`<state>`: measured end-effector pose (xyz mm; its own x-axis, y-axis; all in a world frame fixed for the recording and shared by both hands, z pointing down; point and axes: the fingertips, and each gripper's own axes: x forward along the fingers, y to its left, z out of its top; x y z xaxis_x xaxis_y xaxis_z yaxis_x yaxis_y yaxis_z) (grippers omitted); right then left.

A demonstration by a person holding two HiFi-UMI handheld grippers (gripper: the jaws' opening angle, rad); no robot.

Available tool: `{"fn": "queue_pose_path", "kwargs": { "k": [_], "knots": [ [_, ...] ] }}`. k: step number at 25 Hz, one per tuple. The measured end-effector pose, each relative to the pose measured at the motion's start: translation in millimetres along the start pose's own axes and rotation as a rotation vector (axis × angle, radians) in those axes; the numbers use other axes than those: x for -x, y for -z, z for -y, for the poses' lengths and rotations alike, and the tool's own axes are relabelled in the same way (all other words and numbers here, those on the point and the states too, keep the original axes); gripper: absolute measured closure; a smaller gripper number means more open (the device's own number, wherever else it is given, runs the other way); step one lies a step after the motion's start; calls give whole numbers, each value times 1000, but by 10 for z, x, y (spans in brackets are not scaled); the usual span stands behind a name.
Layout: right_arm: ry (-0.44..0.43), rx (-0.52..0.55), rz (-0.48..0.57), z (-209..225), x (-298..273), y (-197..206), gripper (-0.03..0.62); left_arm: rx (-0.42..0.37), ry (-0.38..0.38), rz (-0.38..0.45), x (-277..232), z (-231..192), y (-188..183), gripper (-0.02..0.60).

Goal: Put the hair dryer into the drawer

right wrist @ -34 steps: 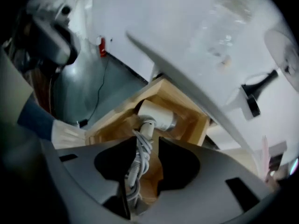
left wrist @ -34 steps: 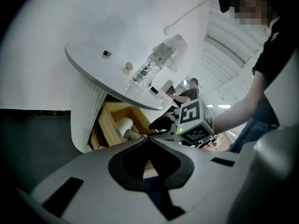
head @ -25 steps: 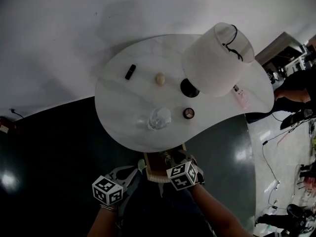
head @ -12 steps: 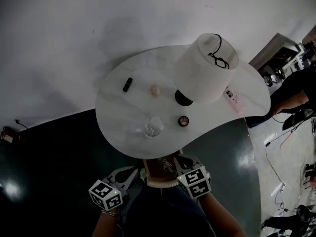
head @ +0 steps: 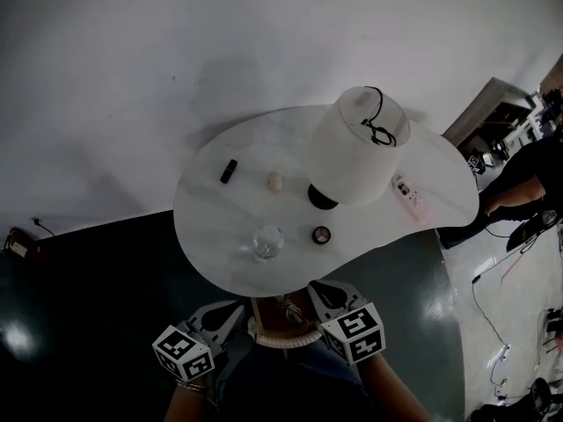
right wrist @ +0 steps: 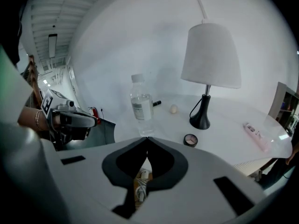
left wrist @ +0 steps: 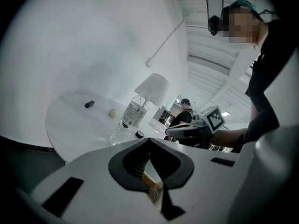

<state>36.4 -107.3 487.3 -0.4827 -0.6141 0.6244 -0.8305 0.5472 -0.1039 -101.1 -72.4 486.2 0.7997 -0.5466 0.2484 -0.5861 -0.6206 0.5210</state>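
Note:
Under the near edge of the white table (head: 220,253) a wooden drawer (head: 268,316) stands open. Through the gap below my right jaws I see its wood and a white cord with a plug (right wrist: 141,177); the hair dryer's body is too dark and hidden to make out. My right gripper (right wrist: 147,139) is shut and holds nothing; in the head view it (head: 315,292) hangs over the drawer's right side. The left gripper (left wrist: 149,140) is also shut and empty, and sits left of the drawer (head: 234,309).
A white lamp (head: 352,143), a clear water bottle (head: 266,243), a round compact (head: 322,234), a small black stick (head: 228,171), a pale egg-shaped thing (head: 275,181) and a pink tube (head: 410,196) stand on the table. A person (head: 519,170) stands at the far right.
Both grippers have risen towards the camera and their marker cubes look larger. The right one has drifted to the right. The drawer is still open.

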Motion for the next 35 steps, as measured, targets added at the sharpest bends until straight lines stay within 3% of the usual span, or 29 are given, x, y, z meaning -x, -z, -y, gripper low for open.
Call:
{"fn": "queue_pose_path", "kwargs": {
  "k": [6, 13, 25, 35],
  "knots": [
    [-78, -21, 64, 0, 84, -247, 576, -28, -35, 44, 33, 16, -246, 574],
    [-127, 17, 223, 84, 340, -760, 576, -62, -77, 92, 31, 77, -530, 574],
    [-93, 88, 345, 466, 621, -1259, 576, -135, -147, 155, -43, 187, -1038, 574],
    [-161, 135, 436, 451, 831, -1589, 576, -208, -192, 210, -12, 206, -1443, 574]
  ]
}}
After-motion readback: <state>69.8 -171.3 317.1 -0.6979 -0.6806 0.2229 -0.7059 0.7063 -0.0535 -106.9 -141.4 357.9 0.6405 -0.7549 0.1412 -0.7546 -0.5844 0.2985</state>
